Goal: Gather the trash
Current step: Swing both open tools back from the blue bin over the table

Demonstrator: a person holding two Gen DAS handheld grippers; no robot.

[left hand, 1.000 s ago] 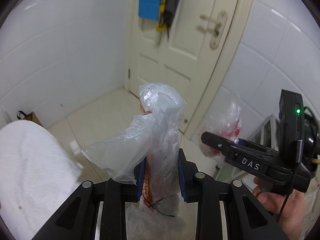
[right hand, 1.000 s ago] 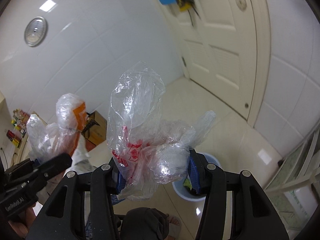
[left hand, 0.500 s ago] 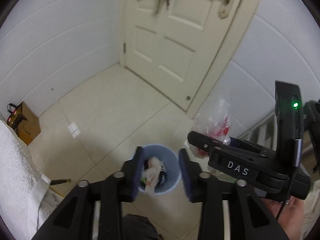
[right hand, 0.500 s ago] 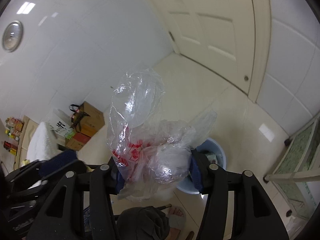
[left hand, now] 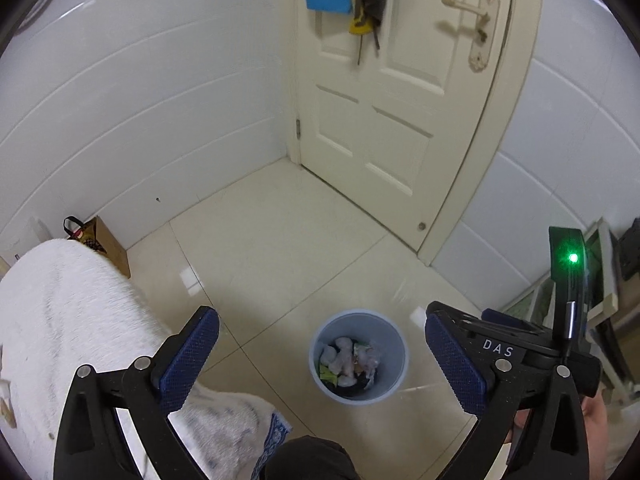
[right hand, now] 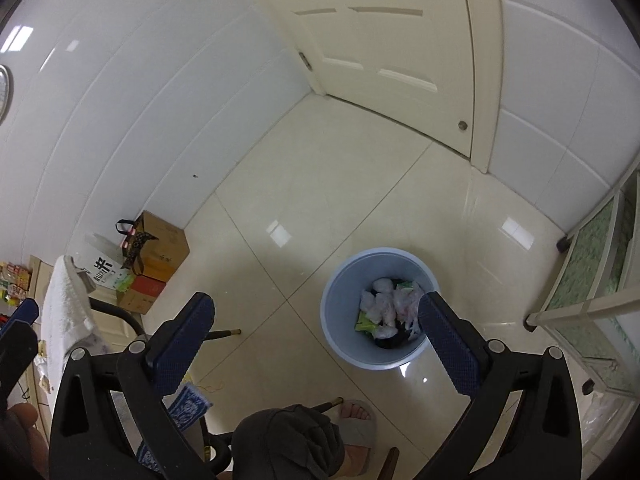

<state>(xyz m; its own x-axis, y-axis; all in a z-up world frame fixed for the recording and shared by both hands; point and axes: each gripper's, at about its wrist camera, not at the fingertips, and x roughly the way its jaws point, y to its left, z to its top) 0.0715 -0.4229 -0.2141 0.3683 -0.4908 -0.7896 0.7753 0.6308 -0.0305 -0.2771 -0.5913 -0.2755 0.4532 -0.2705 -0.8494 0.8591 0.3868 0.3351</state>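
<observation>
Both tongs, left (left hand: 320, 354) and right (right hand: 316, 332), hang spread and empty above the bin (right hand: 340, 280), where the crumpled bags (right hand: 386, 306) lie; light, soft and slippery, they are probably best pinched at a bunched fold.

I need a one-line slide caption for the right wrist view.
Right gripper open and empty above a blue bin holding crumpled bags.

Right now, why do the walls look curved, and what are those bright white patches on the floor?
Left wrist view: the fisheye lens bows the tiled wall and door, and the corners go black. Right wrist view: the patches are lamp glare on the glossy floor, near the blue bin; the edges look slightly smeared.
</observation>
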